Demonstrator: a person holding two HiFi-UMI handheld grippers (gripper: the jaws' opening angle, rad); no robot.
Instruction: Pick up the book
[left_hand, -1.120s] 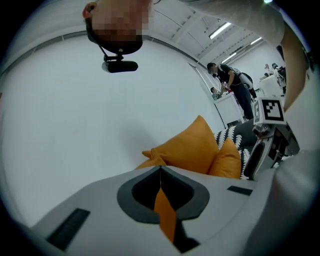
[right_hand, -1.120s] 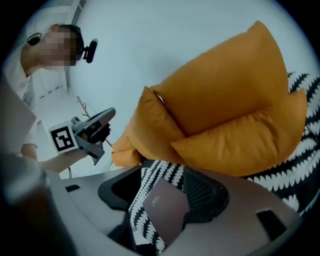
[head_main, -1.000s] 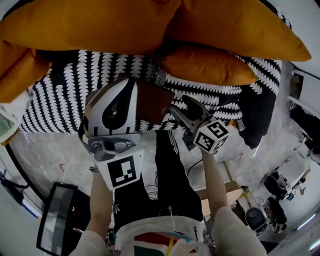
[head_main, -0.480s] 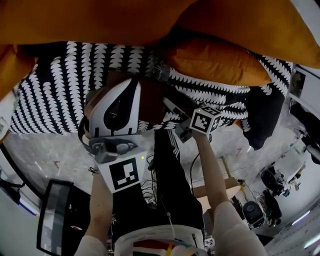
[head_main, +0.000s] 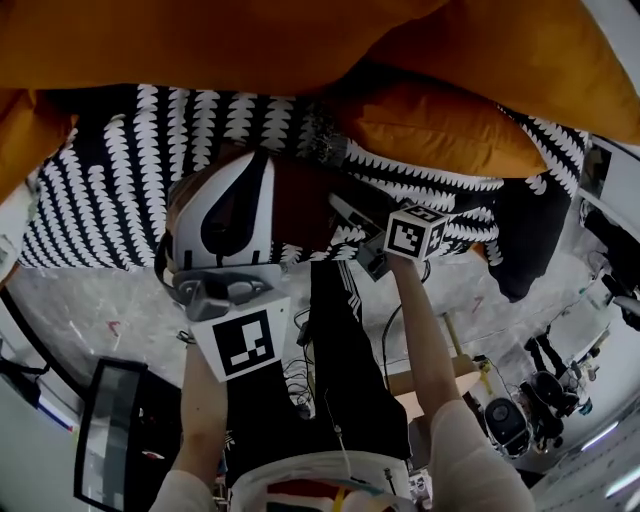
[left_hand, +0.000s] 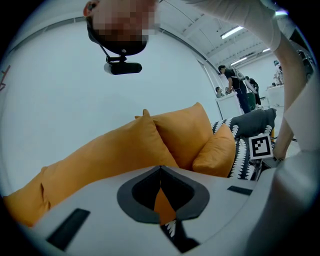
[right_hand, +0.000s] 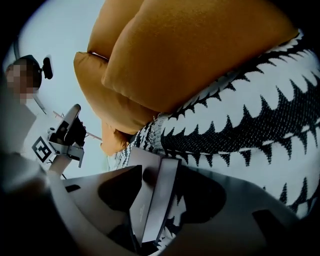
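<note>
The brown book (head_main: 300, 205) lies on the black-and-white patterned throw (head_main: 120, 180) of a sofa. In the head view my left gripper (head_main: 258, 165) covers the book's left part. That gripper (left_hand: 160, 170) is shut with nothing in it and points at the orange cushions (left_hand: 180, 132). My right gripper (head_main: 345, 215) reaches in from the right, its marker cube (head_main: 415, 232) behind it. In the right gripper view the book (right_hand: 155, 200) stands edge-on between the jaws of the right gripper (right_hand: 160, 172), and both tips press against its covers.
Large orange cushions (head_main: 300, 45) lean along the back of the sofa, with a smaller one (head_main: 440, 130) at the right. A dark grey cushion (head_main: 525, 215) sits at the sofa's right end. Below the seat edge are the person's legs and pale floor (head_main: 90, 310).
My right gripper has moved left from beside the book onto its right edge and shut on it. The left gripper has stayed in place.
</note>
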